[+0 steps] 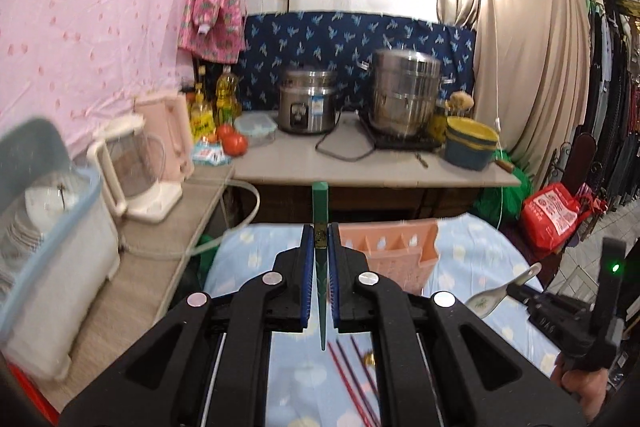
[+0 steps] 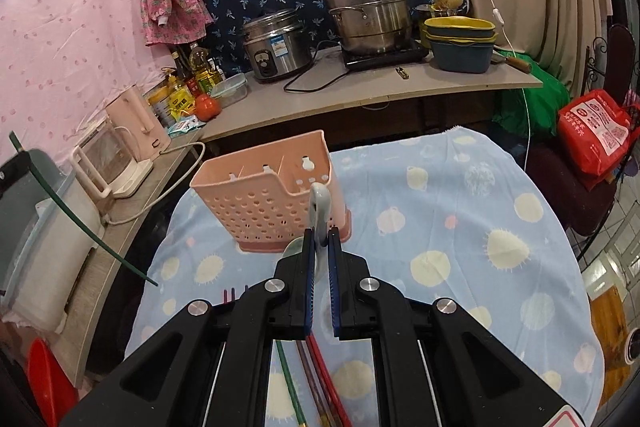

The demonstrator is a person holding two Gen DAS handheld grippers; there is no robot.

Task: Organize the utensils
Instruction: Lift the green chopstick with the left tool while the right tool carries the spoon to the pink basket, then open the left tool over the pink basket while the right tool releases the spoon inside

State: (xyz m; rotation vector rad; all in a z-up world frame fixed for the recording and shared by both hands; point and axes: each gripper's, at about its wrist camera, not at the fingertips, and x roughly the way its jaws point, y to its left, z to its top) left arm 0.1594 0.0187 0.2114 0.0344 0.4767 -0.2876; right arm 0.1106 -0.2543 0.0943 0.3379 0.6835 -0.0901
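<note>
My left gripper (image 1: pixel 321 237) is shut on a green chopstick (image 1: pixel 320 211) that stands upright between the pads, above the table. The pink perforated utensil holder (image 1: pixel 390 247) stands just behind it to the right. My right gripper (image 2: pixel 320 239) is shut on the handle of a white ceramic spoon (image 2: pixel 319 207), just in front of the holder (image 2: pixel 264 195). The spoon (image 1: pixel 500 293) and right gripper also show at the right of the left wrist view. The green chopstick (image 2: pixel 76 219) shows at the left of the right wrist view. Dark red chopsticks (image 1: pixel 356 379) lie on the cloth below.
The table has a light blue cloth (image 2: pixel 460 227) with pale spots. More chopsticks, green and red (image 2: pixel 320 379), lie under my right gripper. A counter (image 2: pixel 380 87) behind holds a rice cooker (image 2: pixel 276 43), steamer pot (image 2: pixel 368 11), stacked basins, bottles and tomatoes. Kettles (image 1: pixel 136 167) stand left.
</note>
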